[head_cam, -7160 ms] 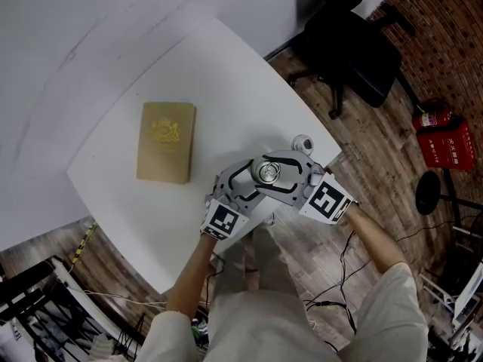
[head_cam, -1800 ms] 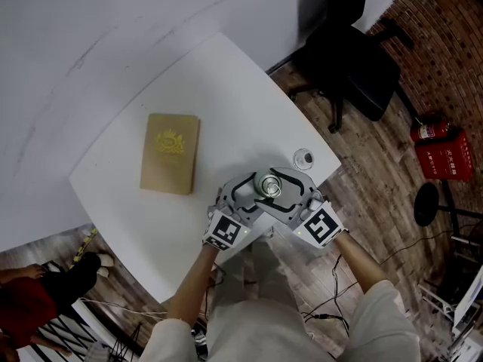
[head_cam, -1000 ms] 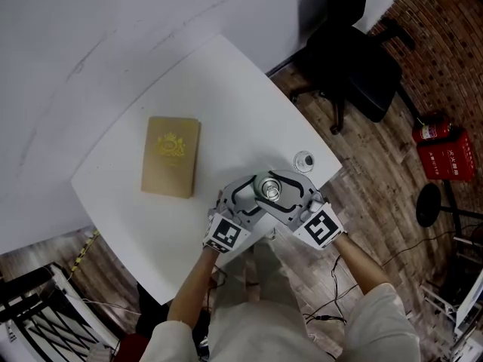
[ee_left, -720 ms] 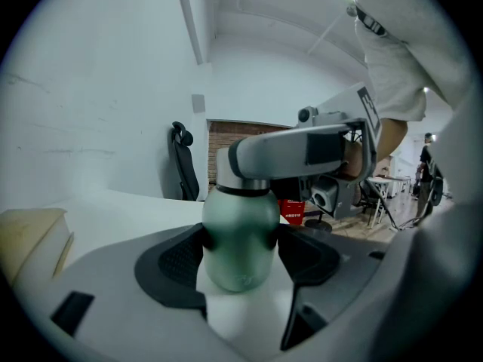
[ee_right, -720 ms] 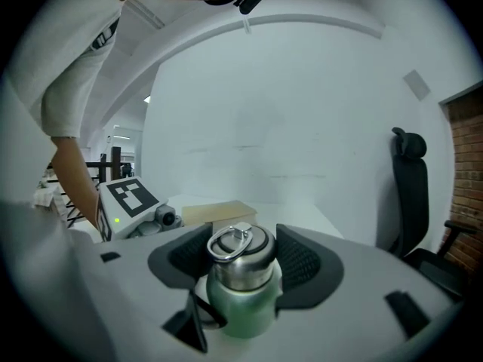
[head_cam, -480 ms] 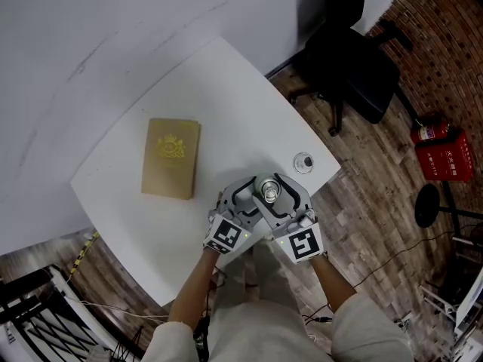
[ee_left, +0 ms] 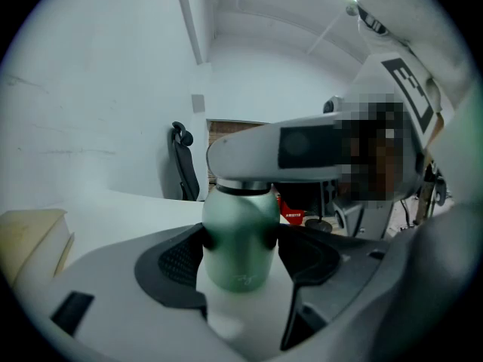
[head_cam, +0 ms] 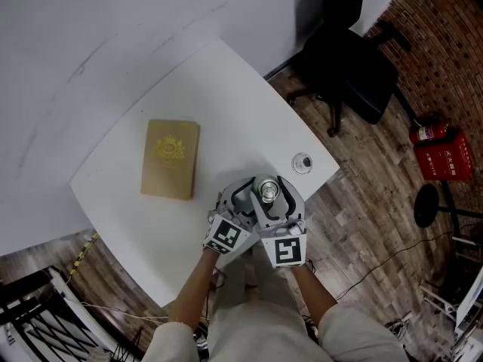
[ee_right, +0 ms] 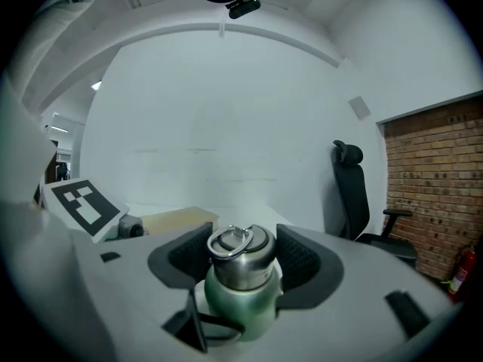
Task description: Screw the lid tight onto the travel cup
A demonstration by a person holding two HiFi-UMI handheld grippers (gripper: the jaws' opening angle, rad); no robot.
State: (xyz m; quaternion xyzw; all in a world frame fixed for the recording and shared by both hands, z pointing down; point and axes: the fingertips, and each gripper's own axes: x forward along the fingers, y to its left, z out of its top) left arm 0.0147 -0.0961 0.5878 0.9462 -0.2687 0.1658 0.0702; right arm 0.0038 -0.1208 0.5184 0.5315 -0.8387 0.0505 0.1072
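Obstacles: book (head_cam: 170, 159) toward table's (head_cam: 226, 96) left corner, cup (ee_left: 240, 240) at near-right edge, small object (head_cam: 302, 162) by right corner. Far corner free.

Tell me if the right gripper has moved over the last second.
Yes. The right gripper, on the lid, swung round the cup, its rear moving left, away from the table corner.

The travel cup (ee_right: 238, 302) had a matt green body; its lid (ee_right: 240, 258) was shiny metal. The table (head_cam: 226, 100) looked smooth and white.
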